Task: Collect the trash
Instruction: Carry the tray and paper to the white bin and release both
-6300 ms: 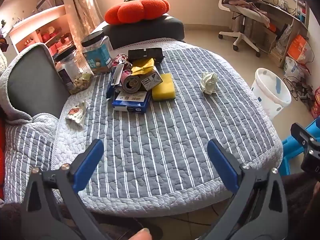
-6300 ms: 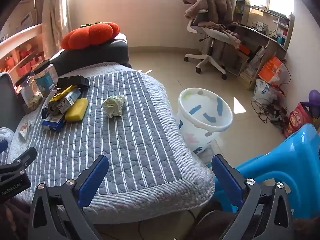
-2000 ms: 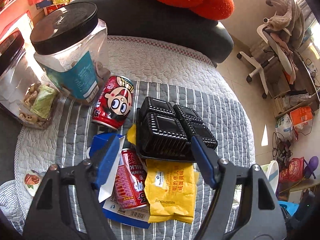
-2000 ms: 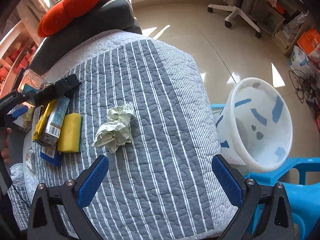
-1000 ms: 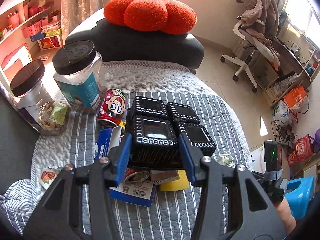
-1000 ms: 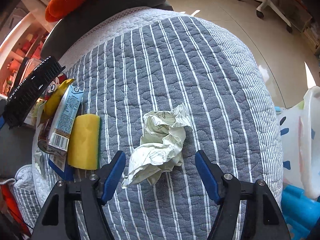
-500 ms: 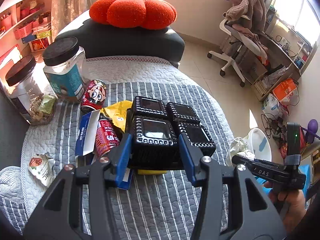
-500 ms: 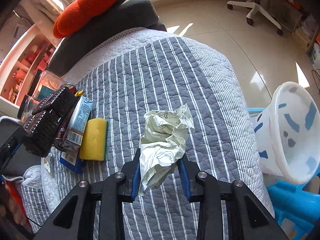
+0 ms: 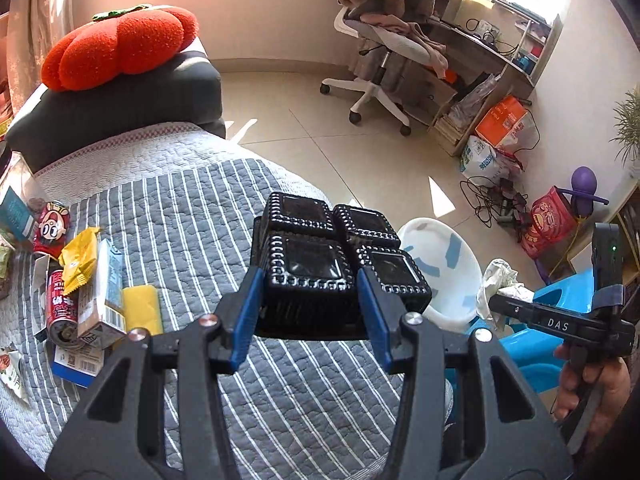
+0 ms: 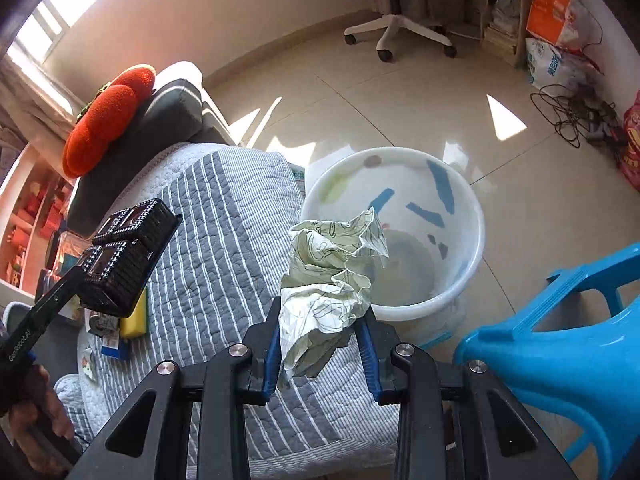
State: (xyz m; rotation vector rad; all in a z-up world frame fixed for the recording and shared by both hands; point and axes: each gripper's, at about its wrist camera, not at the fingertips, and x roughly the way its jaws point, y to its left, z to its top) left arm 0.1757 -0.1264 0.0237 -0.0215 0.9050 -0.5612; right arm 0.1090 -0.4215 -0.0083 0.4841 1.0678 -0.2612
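My left gripper [image 9: 310, 280] is shut on a black plastic tray [image 9: 332, 256] with four square wells and holds it in the air above the striped quilt, towards the white bin [image 9: 444, 272]. The tray also shows in the right wrist view [image 10: 128, 256]. My right gripper [image 10: 320, 320] is shut on a crumpled paper ball [image 10: 332, 272] and holds it just in front of the white bin's [image 10: 468, 200] near rim. The paper ball [image 9: 498, 286] also shows in the left wrist view, beside the bin.
On the grey striped quilt [image 9: 192, 216] lie a yellow sponge [image 9: 142, 308], a milk carton [image 9: 104, 296], a yellow wrapper [image 9: 82, 256], red cans [image 9: 50, 228] and a blue box [image 9: 76, 364]. A blue plastic chair [image 10: 568, 344] stands right of the bin. An office chair [image 9: 380, 60] stands beyond.
Both grippers have swung right, away from the trash pile and towards the bin. The paper ball has been carried from over the quilt to the bin's near rim. The tray has moved along, still held.
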